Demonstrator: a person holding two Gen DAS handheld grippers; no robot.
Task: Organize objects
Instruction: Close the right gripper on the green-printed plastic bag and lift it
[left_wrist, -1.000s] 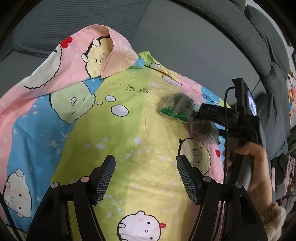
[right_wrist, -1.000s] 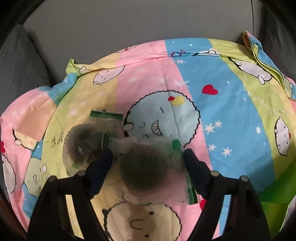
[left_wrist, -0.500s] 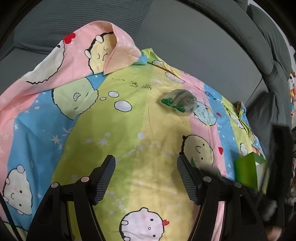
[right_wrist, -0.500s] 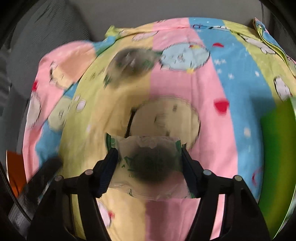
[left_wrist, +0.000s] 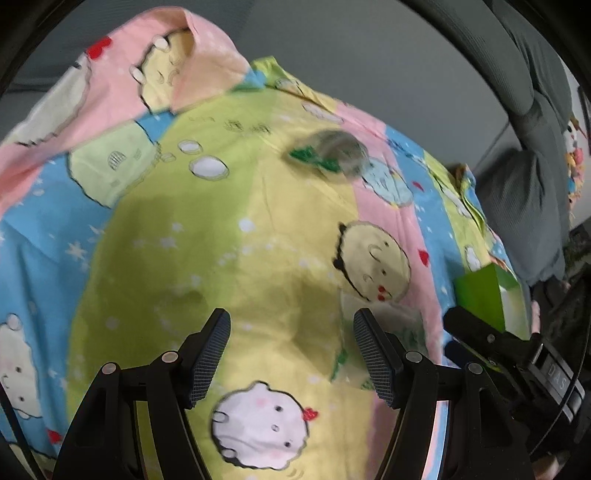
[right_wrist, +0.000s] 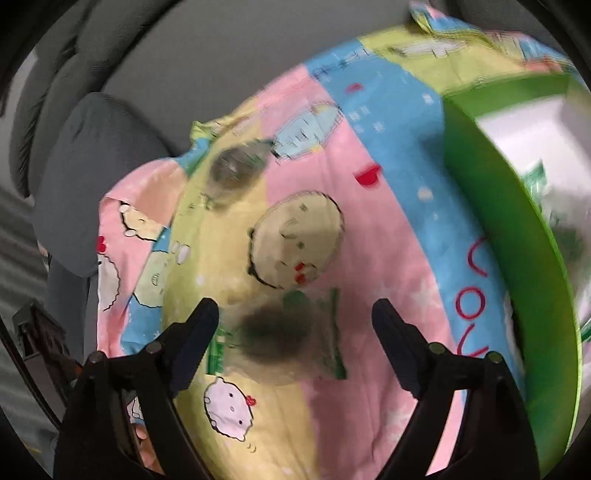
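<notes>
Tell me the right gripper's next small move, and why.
Probably close on the clear green-edged packet of dark contents and shift it right into the open green box. The right gripper has just been opening its jaws; the packet lies loose between them on the cartoon-print cloth, short of the box.

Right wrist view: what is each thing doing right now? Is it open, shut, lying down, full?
Right gripper: jaws open, just widened, near packet between them but untouched.
Near packet: lying flat on the sheet.
Far packet: lying on the sheet, blurred.
Green box: open, a packet inside.
Sheet: spread out.
Left gripper: jaws open, empty.
</notes>
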